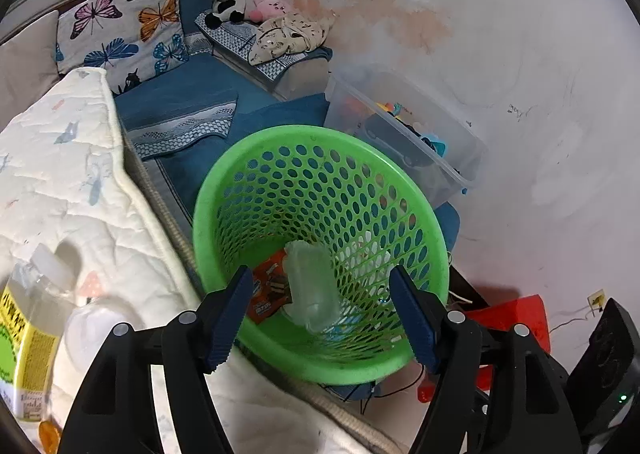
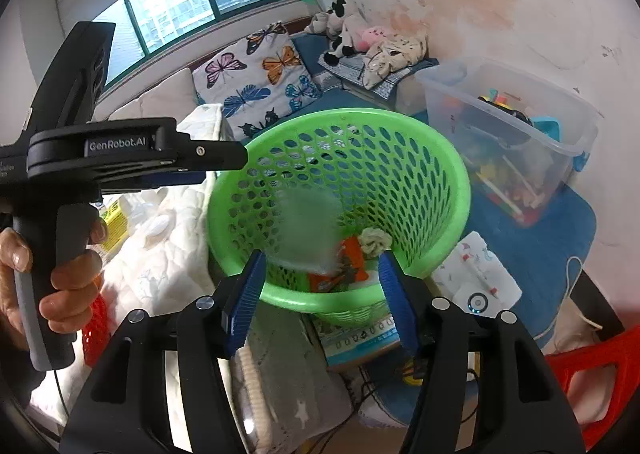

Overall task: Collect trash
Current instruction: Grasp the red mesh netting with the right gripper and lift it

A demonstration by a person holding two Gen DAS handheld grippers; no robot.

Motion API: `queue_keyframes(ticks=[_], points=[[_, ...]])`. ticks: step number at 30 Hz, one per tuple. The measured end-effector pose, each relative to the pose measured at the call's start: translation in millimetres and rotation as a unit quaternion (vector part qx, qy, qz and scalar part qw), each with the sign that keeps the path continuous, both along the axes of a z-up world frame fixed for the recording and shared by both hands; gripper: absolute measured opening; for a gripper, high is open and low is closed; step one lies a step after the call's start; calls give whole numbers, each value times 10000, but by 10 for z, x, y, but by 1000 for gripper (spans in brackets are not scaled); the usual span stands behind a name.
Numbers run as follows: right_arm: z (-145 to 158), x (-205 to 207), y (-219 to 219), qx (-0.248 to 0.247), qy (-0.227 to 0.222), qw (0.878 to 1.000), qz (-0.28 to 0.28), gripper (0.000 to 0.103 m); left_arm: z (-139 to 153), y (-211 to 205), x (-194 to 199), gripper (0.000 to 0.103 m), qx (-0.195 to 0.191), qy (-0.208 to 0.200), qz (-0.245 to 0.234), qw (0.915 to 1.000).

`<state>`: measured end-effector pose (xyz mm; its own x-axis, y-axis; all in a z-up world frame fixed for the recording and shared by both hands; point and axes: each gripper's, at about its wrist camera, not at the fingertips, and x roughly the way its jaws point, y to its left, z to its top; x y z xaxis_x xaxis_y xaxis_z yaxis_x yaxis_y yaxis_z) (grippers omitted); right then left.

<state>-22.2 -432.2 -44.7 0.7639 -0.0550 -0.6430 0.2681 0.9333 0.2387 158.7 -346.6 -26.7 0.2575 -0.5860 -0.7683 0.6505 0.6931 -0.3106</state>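
Note:
A green perforated basket [image 1: 420,222] stands beside the bed; it also shows in the right wrist view [image 2: 444,178]. A clear plastic container [image 1: 312,286] is inside the basket, blurred in the right wrist view [image 2: 304,230], over an orange wrapper [image 1: 268,290] and a crumpled tissue [image 2: 374,240]. My left gripper [image 1: 322,314] is open and empty above the basket's near rim. My right gripper [image 2: 320,294] is open and empty above the near rim too. The left gripper's body [image 2: 120,150] shows at the left of the right wrist view.
A white quilt [image 1: 60,182] covers the bed at left, with a yellow-labelled bottle [image 1: 28,334] on it. A clear toy bin [image 2: 512,134] stands by the wall. A red stool [image 1: 516,318] and cables lie on the floor. A butterfly pillow [image 1: 120,30] is behind.

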Motion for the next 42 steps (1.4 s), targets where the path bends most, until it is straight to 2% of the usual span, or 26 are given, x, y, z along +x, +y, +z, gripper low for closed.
queue_keyframes(ticks=[10,21,29,35,42], points=[[111,-82,423,-50,-152,9991,402,70,329,674,-296,68,191,-545,271,9980],[89,4,1091,24,-102,9932,1155,75,417,1696,-409,68,382,-833,993,9908],[39,183,1618,39,-21,9836,1805,76,337,2323,-405,68,305,-677,1561,9849],[-18,316,1936,22,46,9749,2227,76,260,2660,-425,68,200,-570,1911,9797],[-163,522,2251,-91,246,9667,2544,76,179,2923,-445,68,179,-469,2109,9762]])
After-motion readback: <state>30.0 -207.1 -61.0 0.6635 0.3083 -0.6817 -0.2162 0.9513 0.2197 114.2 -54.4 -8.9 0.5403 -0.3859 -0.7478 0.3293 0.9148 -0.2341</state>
